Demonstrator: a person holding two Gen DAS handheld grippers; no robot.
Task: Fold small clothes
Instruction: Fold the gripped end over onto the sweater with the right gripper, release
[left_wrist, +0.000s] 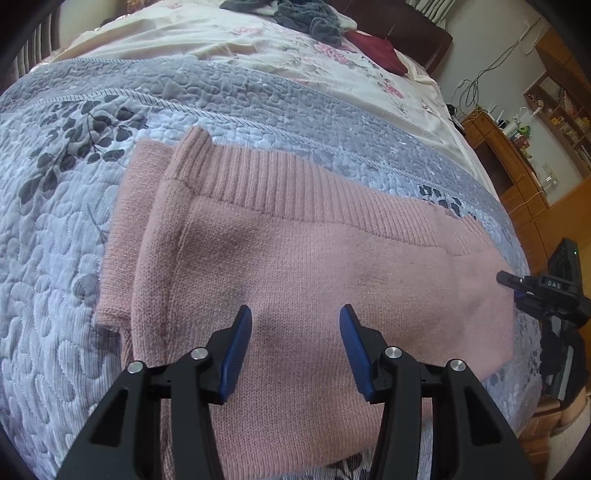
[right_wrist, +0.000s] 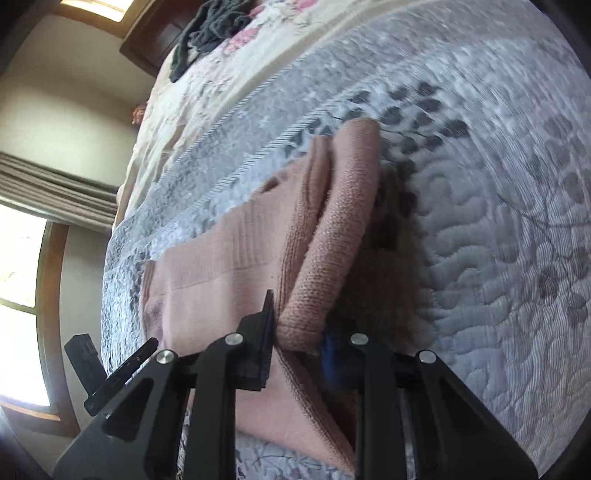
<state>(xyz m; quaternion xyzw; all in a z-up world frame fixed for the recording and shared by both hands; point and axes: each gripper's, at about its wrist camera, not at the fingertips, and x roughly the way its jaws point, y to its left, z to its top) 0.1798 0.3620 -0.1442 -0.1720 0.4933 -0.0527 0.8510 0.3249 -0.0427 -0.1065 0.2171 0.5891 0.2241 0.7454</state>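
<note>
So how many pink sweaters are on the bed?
1. The pink sweater lies on the grey quilt; the right gripper pinches its edge. A dark clothes pile far up the bed could hide more.

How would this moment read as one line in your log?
left gripper: open, over pink sweater | right gripper: shut on sweater edge | quilt: beneath

"DAS" on right gripper (left_wrist: 517, 286); rest unreadable.

pink knit sweater (left_wrist: 295, 258) | partly folded on quilt | one edge lifted
</note>
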